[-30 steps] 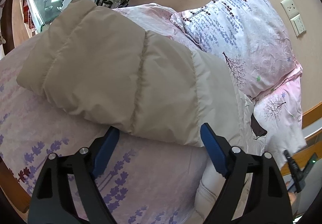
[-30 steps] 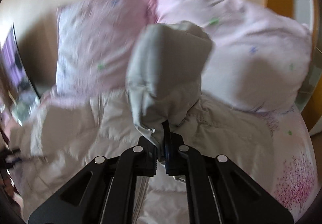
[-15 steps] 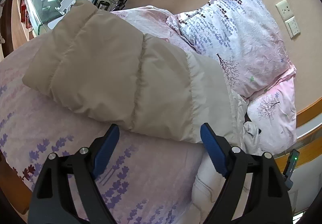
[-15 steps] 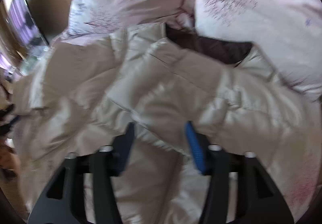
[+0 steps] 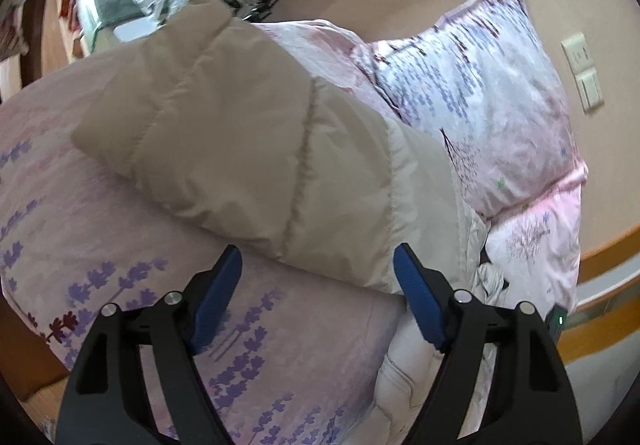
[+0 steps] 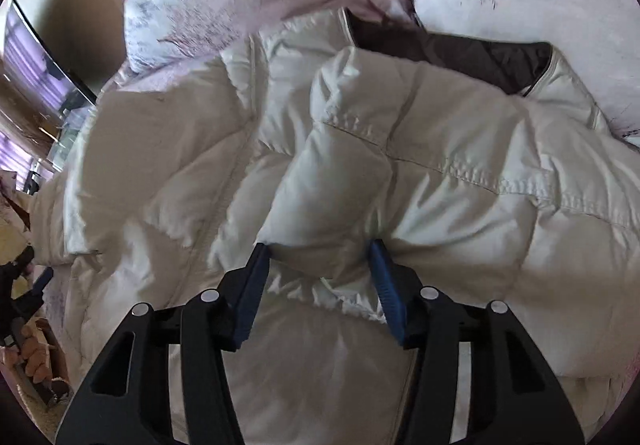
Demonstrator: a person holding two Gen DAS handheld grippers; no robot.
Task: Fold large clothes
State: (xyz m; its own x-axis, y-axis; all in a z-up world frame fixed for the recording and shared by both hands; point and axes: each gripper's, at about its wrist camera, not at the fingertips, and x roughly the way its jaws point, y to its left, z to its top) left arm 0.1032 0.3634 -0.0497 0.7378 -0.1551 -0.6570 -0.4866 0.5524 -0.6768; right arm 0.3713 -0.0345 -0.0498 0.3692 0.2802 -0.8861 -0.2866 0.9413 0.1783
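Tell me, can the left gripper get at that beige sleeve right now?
Probably yes. The left gripper is open, the sleeve lies just ahead on the bedspread, and nothing sits between them.

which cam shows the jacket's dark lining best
Right wrist view: the dark lining lies open at the collar of the puffer jacket. The left wrist view shows only a small dark sliver at the jacket's edge.
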